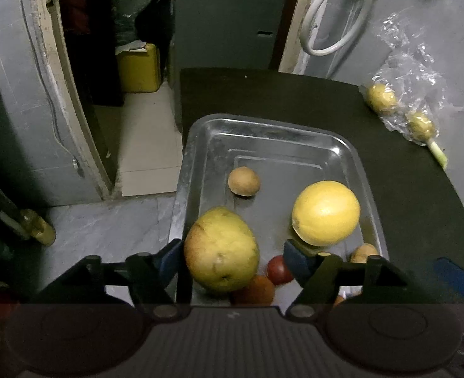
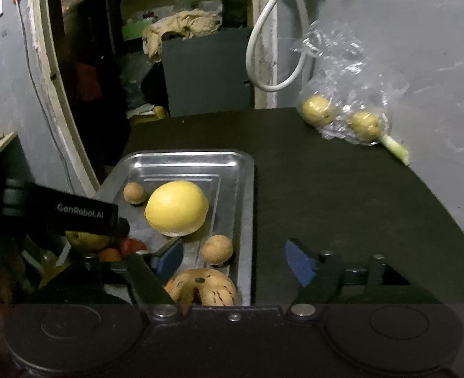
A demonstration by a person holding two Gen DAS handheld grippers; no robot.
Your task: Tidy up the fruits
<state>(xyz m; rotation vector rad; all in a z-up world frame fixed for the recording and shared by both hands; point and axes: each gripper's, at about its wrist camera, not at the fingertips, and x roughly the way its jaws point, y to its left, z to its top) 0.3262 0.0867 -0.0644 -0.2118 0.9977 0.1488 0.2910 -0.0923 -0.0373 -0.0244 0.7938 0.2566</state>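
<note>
A metal tray (image 1: 263,123) sits on the dark table (image 1: 326,94) and holds several fruits. Among them are a big yellow citrus (image 1: 326,212), a small brown fruit (image 1: 244,181), a red fruit (image 1: 279,269) and an orange one (image 1: 257,289). My left gripper (image 1: 233,260) is open over the tray's near left corner. A large yellow-green fruit (image 1: 221,250) lies between its fingers, against the left pad and apart from the right pad. My right gripper (image 2: 233,261) is open and holds nothing, straddling the tray's right rim (image 2: 247,220). A spotted tan fruit (image 2: 205,288) lies just below its left finger.
A clear plastic bag (image 2: 345,72) with two yellowish fruits (image 2: 318,110) and a green stalk (image 2: 395,148) lies at the table's far right, by the grey wall. A white cable (image 2: 263,47) hangs behind. The floor drops away left of the tray. The left gripper's body (image 2: 87,217) covers the tray's left side.
</note>
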